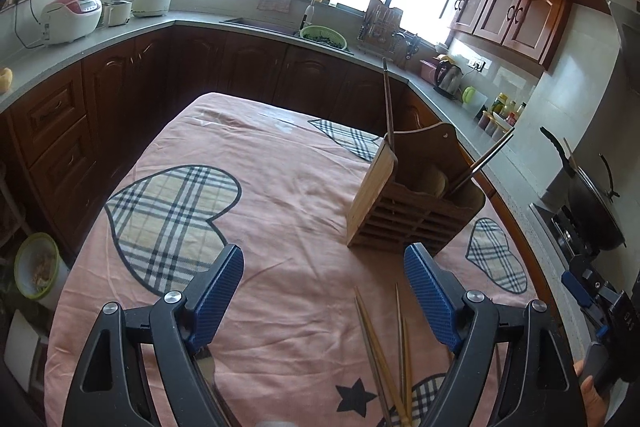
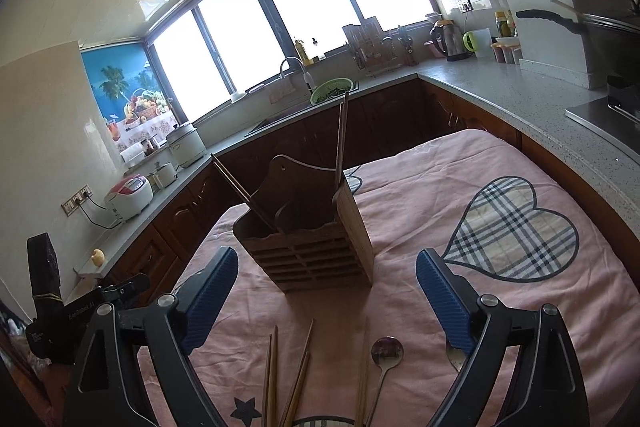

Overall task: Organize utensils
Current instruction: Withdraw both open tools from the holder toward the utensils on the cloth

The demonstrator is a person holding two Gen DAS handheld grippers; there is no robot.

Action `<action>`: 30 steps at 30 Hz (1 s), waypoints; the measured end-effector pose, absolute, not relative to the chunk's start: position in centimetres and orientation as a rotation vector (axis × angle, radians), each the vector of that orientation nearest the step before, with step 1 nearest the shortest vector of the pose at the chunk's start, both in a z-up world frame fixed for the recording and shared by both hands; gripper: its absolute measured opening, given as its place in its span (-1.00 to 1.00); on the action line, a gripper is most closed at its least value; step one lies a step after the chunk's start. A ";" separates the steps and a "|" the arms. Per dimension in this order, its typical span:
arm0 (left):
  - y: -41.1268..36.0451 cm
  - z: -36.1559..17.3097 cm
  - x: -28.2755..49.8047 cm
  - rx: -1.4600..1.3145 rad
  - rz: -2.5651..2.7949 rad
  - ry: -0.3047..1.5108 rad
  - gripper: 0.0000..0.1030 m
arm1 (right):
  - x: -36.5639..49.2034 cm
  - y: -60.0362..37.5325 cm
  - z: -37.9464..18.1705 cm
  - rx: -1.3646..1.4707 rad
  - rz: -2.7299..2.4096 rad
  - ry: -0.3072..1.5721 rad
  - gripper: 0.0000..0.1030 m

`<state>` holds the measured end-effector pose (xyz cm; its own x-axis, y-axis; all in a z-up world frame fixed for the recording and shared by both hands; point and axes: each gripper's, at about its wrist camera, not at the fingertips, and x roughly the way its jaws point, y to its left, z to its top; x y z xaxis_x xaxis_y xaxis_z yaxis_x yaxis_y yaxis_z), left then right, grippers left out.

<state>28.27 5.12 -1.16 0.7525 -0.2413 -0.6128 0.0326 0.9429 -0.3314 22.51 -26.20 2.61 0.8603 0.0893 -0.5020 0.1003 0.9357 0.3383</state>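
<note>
1. Chopsticks (image 2: 298, 379) lie loose on the pink cloth nearest the right wrist camera, fanned out between the fingers, with a metal spoon (image 2: 385, 357) just beside them.
2. Both tools are empty: the right gripper (image 2: 326, 291) has its blue pads spread wide with nothing between them, and the left gripper (image 1: 324, 291) is equally spread above its own view of the chopsticks (image 1: 384, 355).
3. Ahead of both stands the wooden utensil holder (image 2: 316, 239), upright on the table, with chopsticks already leaning out of its two compartments.
4. Judging by the layout, the step in hand is picking up the next loose piece.
5. To do it well, I would choose one pair, line the pads across the sticks rather than along them, and come down low enough to catch both.
6. Thin sticks on soft cloth may roll or snag a fold, so close slowly.
7. Lift clear before tipping toward a compartment, so the holder is not knocked over.
</note>
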 end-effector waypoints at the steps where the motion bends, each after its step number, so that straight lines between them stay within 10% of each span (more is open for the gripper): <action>1: 5.3 -1.2 27.9 -0.311 -0.152 0.713 0.60 | 22.1 -26.1 2.4 0.366 -0.007 0.545 0.79; 30: 3.3 -4.8 27.2 -0.248 -0.136 0.894 0.60 | 19.2 -24.8 -3.2 0.352 -0.005 0.715 0.79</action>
